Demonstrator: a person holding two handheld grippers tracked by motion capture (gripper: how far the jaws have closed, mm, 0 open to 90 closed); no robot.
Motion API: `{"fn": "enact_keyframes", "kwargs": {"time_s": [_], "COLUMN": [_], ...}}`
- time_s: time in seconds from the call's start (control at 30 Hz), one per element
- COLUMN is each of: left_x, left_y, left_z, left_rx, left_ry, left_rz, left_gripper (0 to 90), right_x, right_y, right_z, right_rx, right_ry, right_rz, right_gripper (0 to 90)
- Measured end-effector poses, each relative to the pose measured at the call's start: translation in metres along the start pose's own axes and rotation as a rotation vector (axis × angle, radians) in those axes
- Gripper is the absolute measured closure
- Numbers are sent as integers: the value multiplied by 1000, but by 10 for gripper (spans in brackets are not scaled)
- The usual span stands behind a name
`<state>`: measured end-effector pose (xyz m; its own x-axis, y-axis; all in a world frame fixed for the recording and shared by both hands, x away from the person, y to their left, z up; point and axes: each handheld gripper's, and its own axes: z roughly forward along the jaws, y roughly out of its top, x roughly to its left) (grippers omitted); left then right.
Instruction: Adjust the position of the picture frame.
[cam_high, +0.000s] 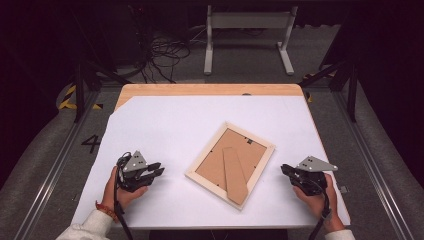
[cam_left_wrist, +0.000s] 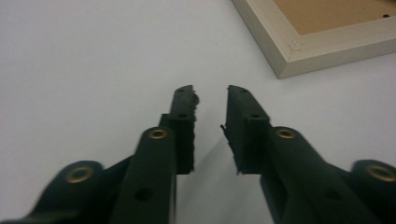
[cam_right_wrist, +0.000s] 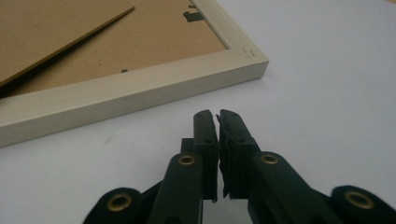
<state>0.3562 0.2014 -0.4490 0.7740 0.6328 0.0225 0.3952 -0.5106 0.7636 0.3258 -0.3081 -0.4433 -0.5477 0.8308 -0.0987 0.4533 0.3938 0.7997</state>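
Pale wood picture frame (cam_high: 230, 164) lies face down on the white sheet (cam_high: 170, 120) that covers the table, a little right of the middle and nearer the front edge, turned so its corners point toward the edges. Its brown backing board (cam_high: 215, 165) faces up, and a folding stand strip (cam_high: 236, 175) rests along it toward the frame's near corner. Small dark clips (cam_high: 248, 141) sit near the frame's far side; they are too small to read clearly.

The left gripper (cam_high: 157, 169) rests on the sheet near the front left corner, well apart from the frame, held by the person's left hand (cam_high: 122, 192). In the left gripper view its jaws stand apart with a clear gap and nothing between them, and one corner of the frame (cam_left_wrist: 299, 49) shows beyond them at upper right, cut off by the picture's edge.

The right gripper (cam_high: 284, 170) sits just beside the frame's right side near the front right of the sheet, held by the right hand (cam_high: 315, 197). In the right gripper view (cam_right_wrist: 216, 116) its jaws are pressed together on nothing, with the frame's rail (cam_right_wrist: 140, 95) lying across the space ahead, not touching.

A strip of bare wooden tabletop (cam_high: 210, 89) shows along the far edge. Beyond it stand a white table base (cam_high: 247, 30) and a tangle of cables (cam_high: 165, 52) on the floor, dim and hard to make out.
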Motion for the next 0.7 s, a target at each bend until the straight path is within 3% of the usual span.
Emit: {"fn": "enact_keyframes", "kwargs": {"time_s": [0.07,0.47,0.7], "left_x": [-1,-3,-7], "left_y": [4,23,32], "left_z": [7,38,53], "left_rx": [19,67,72], "left_ry": [-13,-23,-38], "left_rz": [-18,-2,14], "left_gripper": [858,842,843], "right_x": [3,15,15], "right_y": [5,22,22], "right_z": [6,24,26], "right_rx": [8,19,34], "right_ry": [9,21,8], "right_rz": [3,-5,-10], "right_gripper": [899,900,900]}}
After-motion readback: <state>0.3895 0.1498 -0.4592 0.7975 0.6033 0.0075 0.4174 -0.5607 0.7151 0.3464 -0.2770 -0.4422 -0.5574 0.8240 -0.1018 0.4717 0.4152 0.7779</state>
